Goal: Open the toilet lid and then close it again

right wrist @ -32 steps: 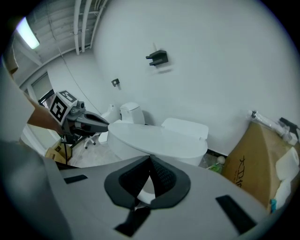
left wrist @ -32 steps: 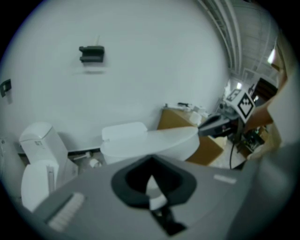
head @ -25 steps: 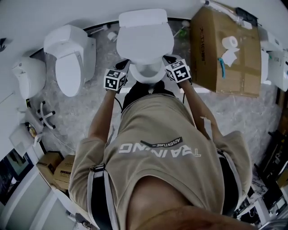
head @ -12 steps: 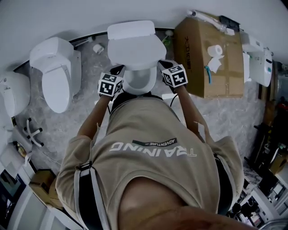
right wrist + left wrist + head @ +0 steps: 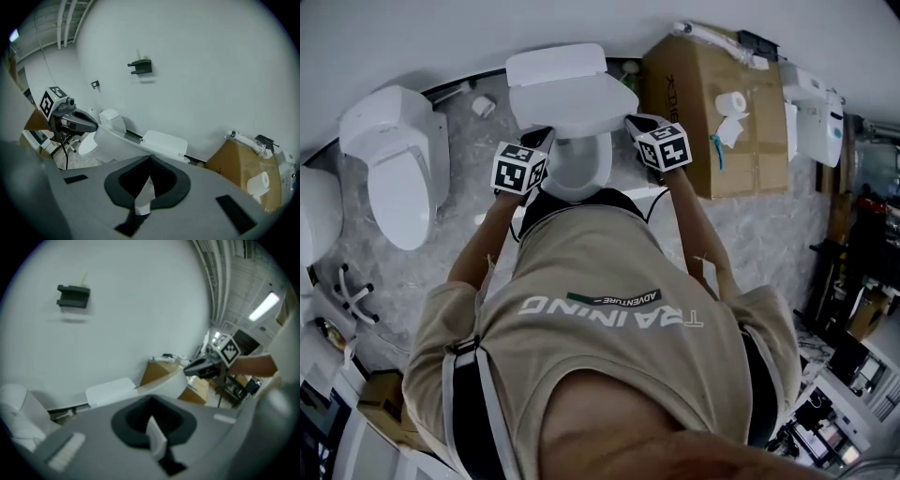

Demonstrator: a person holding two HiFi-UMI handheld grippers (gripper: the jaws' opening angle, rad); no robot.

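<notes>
White toilet (image 5: 577, 171) at far centre, close to the wall. Lid (image 5: 572, 94) part-raised, long axis running near to far, hinge end far, free end tilted up. Plain white, smooth, rounded. Left claw (image 5: 541, 139) and right claw (image 5: 632, 121) both closed, tips touching its left and right edges.

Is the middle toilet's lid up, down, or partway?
Partway up: the toilet lid tilts above the exposed bowl, short of the tank behind it.
</notes>
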